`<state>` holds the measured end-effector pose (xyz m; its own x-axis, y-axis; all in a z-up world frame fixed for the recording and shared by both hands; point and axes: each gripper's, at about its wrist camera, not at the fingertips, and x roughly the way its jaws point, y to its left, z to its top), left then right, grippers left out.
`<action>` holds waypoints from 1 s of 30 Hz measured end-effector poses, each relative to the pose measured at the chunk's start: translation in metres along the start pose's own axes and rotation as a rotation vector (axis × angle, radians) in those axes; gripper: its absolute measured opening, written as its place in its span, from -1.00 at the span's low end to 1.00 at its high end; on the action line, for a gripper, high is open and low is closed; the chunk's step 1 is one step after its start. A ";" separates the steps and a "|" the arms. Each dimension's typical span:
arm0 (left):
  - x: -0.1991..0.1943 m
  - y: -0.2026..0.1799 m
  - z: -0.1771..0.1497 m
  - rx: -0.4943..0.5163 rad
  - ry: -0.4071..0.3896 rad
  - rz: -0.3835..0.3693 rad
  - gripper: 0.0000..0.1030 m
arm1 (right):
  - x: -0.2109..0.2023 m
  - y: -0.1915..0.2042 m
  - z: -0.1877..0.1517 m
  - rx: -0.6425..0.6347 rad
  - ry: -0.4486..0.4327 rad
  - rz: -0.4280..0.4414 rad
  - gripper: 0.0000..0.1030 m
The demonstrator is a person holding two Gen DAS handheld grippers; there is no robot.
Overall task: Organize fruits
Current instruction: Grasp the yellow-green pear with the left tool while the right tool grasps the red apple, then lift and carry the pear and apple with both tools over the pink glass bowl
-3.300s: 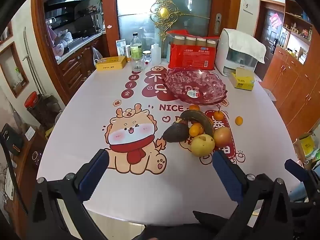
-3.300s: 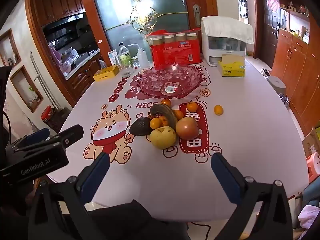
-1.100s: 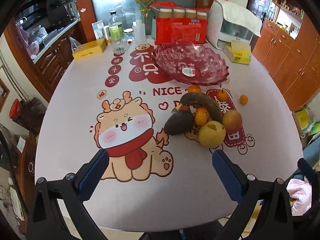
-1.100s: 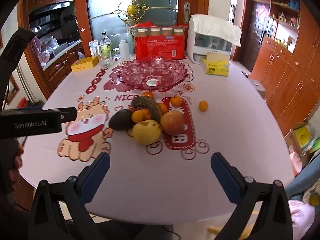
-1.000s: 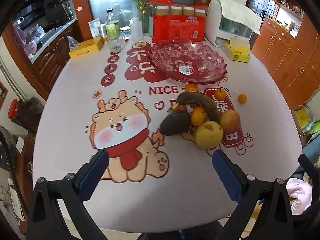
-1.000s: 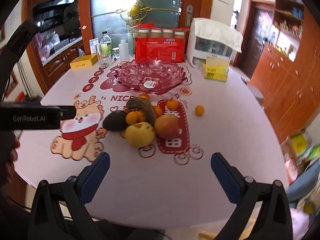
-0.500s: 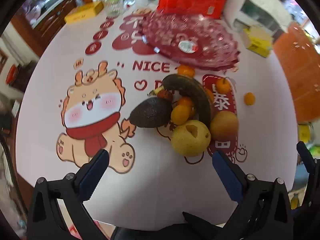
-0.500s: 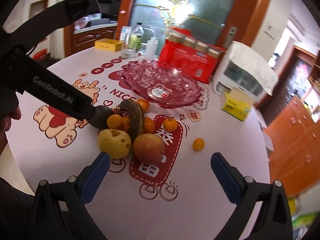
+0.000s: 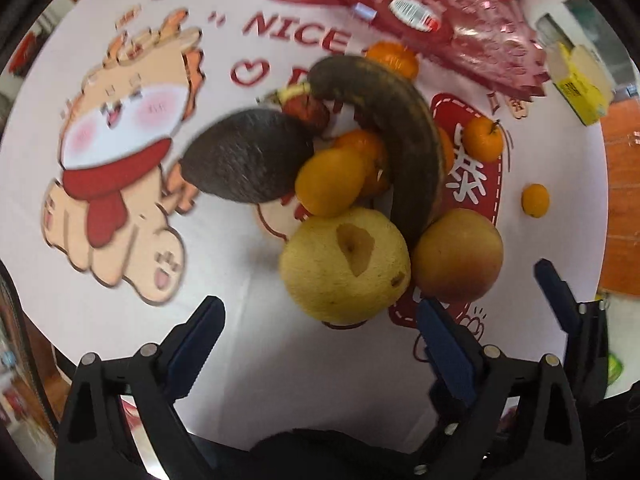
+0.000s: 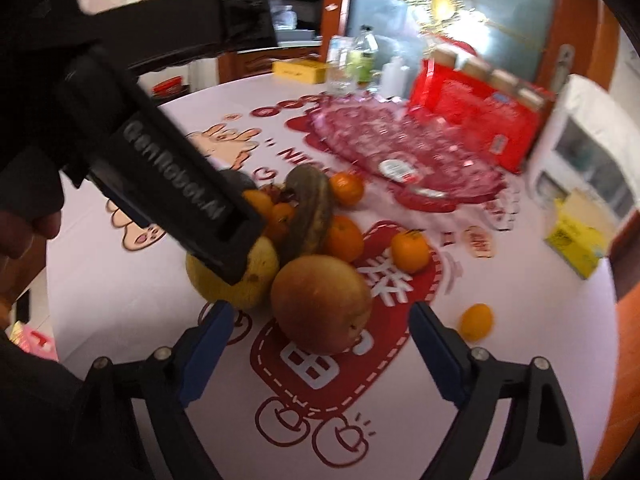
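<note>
A pile of fruit lies on the table: a yellow pear (image 9: 346, 264), a reddish apple (image 9: 458, 256), a dark avocado (image 9: 246, 156), a blackened banana (image 9: 400, 136) and several small oranges (image 9: 330, 182). A pink glass bowl (image 9: 424, 12) stands behind them, empty. My left gripper (image 9: 320, 332) is open, just above and in front of the pear. My right gripper (image 10: 320, 344) is open, with the apple (image 10: 320, 304) just ahead between its fingers. The left gripper's body (image 10: 168, 176) hides part of the pear (image 10: 256, 276) in the right wrist view.
A lone small orange (image 10: 476, 322) lies to the right of the pile. A red carton of jars (image 10: 476, 120), a white appliance (image 10: 588, 148), a yellow box (image 10: 576, 236) and bottles (image 10: 360, 60) stand at the table's far side.
Both grippers have moved down and forward to the fruit pile; the pear and apple now loom close before the open fingers. The fruit has not moved.
</note>
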<state>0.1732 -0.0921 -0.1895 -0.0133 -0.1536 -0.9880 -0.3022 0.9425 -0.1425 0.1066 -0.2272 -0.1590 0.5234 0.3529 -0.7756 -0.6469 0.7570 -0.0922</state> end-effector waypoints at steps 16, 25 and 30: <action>0.042 -0.010 0.016 -0.102 0.054 -0.083 0.42 | 0.040 -0.029 -0.015 0.088 0.004 0.217 0.62; 0.055 -0.009 0.034 -0.120 0.039 -0.123 0.43 | 0.053 -0.045 -0.016 0.223 0.019 0.308 0.62; 0.056 0.001 0.034 -0.121 0.014 -0.158 0.43 | 0.055 -0.045 -0.015 0.242 0.013 0.319 0.62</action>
<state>0.2043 -0.0899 -0.2466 0.0304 -0.3016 -0.9530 -0.4137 0.8641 -0.2866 0.1566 -0.2496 -0.2070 0.3094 0.5851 -0.7497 -0.6255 0.7190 0.3030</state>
